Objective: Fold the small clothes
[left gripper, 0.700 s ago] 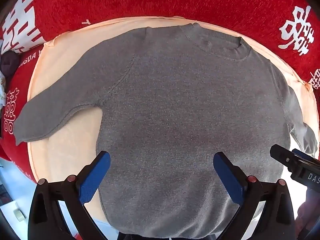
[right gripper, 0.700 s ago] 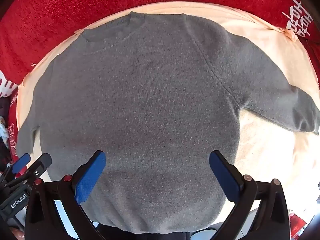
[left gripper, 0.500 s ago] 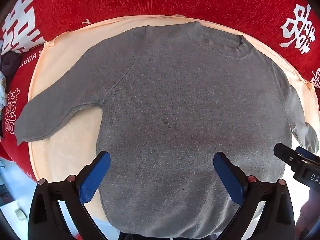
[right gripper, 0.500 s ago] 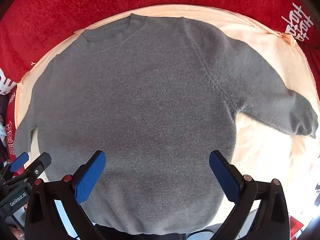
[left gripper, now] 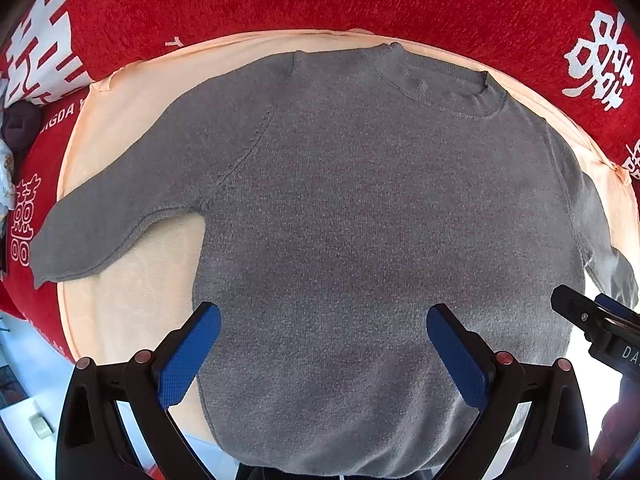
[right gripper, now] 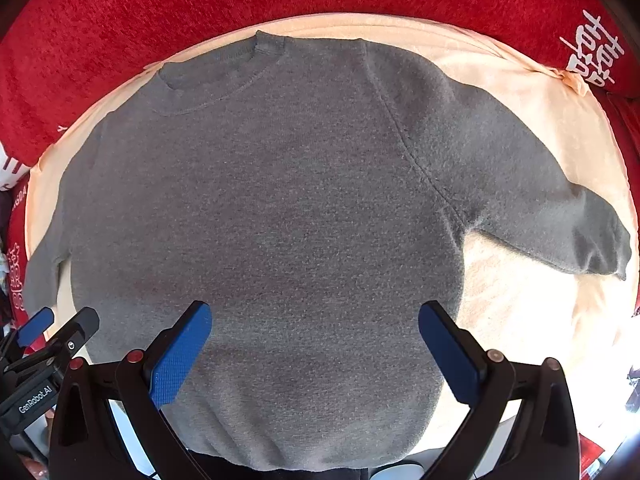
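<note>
A soft, limp grey knitted sweater (left gripper: 360, 220), best pinched at a sleeve cuff, is spread beneath the wide-open, empty left gripper (left gripper: 322, 354) and right gripper (right gripper: 314, 350).

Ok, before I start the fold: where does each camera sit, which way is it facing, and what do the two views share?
Left wrist: on the left gripper, facing down on the gray sweater; its open blue fingers frame the hem, and the right gripper pokes in at the right edge.
Right wrist: on the right gripper, facing down too; open, with the left gripper at the left edge.
Shared: the sweater spread flat on the peach cloth over the red blanket.
</note>
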`<state>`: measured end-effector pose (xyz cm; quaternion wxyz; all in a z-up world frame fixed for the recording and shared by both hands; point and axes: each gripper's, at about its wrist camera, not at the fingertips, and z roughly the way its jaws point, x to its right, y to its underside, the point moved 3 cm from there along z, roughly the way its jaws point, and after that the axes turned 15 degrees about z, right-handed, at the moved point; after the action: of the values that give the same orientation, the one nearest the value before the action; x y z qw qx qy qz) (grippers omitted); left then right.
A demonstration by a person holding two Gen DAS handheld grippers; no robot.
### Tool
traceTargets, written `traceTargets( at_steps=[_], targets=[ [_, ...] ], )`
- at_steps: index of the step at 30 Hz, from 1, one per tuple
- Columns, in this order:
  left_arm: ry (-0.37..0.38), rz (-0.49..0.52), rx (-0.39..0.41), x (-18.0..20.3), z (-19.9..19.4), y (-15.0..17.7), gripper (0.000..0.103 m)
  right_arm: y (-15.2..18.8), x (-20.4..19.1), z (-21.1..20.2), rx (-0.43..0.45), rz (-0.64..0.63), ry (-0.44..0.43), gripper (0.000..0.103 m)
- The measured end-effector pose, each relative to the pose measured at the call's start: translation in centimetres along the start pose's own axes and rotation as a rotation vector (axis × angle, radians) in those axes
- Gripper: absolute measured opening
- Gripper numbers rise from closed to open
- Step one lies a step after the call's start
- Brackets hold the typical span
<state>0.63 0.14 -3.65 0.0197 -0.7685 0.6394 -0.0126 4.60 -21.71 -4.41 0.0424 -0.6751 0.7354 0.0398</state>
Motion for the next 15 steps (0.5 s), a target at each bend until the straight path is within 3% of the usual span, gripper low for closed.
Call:
traceTargets(
  at_steps=[15],
  targets=[
    [-0.001,-0.003,-0.023,-0.6,0.3,0.3,0.103,0.8,-1.2,0.0,0.004,-0.002,0.002,0.103]
  ],
)
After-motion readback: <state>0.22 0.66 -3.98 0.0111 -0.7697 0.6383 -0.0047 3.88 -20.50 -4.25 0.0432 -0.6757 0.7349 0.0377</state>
